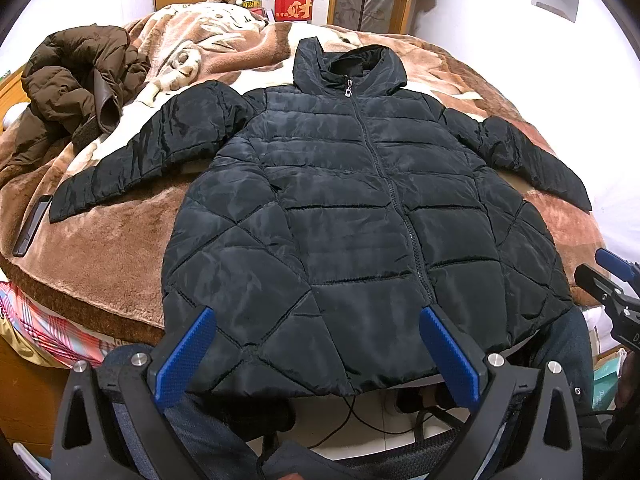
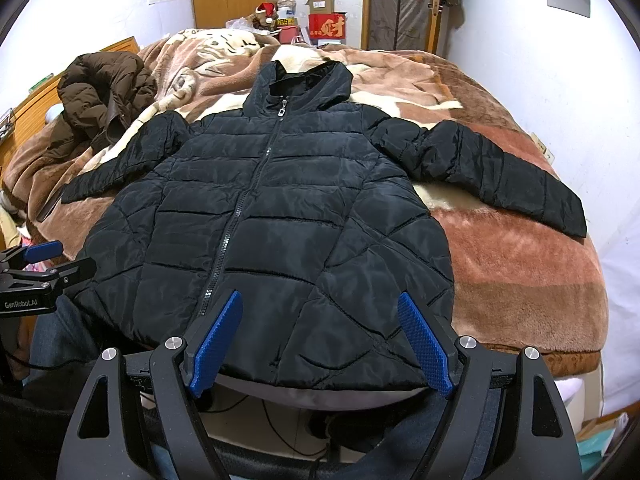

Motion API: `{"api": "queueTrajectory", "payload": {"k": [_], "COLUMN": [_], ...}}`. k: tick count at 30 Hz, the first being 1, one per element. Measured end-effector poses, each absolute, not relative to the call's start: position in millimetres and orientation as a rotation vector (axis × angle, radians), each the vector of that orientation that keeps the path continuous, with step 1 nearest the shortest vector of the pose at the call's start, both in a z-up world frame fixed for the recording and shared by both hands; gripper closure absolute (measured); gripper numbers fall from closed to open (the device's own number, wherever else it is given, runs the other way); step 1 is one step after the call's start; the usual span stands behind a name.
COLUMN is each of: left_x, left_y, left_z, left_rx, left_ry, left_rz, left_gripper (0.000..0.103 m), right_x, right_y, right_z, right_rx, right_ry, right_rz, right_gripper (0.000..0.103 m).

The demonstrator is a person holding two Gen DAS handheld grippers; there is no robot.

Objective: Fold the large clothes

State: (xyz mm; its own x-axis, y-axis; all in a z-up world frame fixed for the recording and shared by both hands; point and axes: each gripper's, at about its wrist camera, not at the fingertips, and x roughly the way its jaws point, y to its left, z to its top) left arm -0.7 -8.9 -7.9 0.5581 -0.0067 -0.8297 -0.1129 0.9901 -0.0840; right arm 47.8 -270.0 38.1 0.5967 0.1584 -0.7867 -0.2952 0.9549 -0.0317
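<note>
Bedroom scene, and your stage is the bed [image 1: 132, 216] with its plush brown blanket [image 2: 520, 272], boxes and a wardrobe stacked up at the far wall. Laid out on it, front up and zipped to the collar, is the black puffer jacket [image 1: 352, 208]: hood [image 1: 352, 60] pointing away from you, hem hanging just over the near edge of the bed. Both sleeves are spread wide, the left sleeve [image 1: 136, 152] angling out one way, the right sleeve [image 2: 500, 176] the other. So nothing is folded yet, as far as I can judge; this is the flat starting layout, and every fold is ahead of you.

Your left claw [image 1: 316, 320] hovers over the hem on the left side, jaws spread apart, gripping nothing. Your right claw [image 2: 320, 304] does the same over the right half of the hem, also released and empty (a neat mirror image, really).

Off to the left, a brown coat [image 1: 80, 80] lies crumpled in a heap, looking like the next one in the queue. A dark phone [image 1: 32, 226] rests near the left cuff, close enough to mind when that sleeve moves.
</note>
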Motion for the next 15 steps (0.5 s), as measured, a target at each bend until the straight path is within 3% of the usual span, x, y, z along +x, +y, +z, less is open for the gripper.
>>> {"api": "queueTrajectory", "payload": {"k": [15], "left_x": [-0.1], "left_y": [-7.8], "left_z": [-7.3], "left_rx": [-0.134], "left_ry": [0.979], "left_rz": [0.063], "left_gripper": [0.000], "right_x": [47.5], "right_y": [-269.4], "right_z": [38.8], "right_rx": [-0.167], "right_ry": [0.895], "right_rz": [0.264], "right_gripper": [0.023]}}
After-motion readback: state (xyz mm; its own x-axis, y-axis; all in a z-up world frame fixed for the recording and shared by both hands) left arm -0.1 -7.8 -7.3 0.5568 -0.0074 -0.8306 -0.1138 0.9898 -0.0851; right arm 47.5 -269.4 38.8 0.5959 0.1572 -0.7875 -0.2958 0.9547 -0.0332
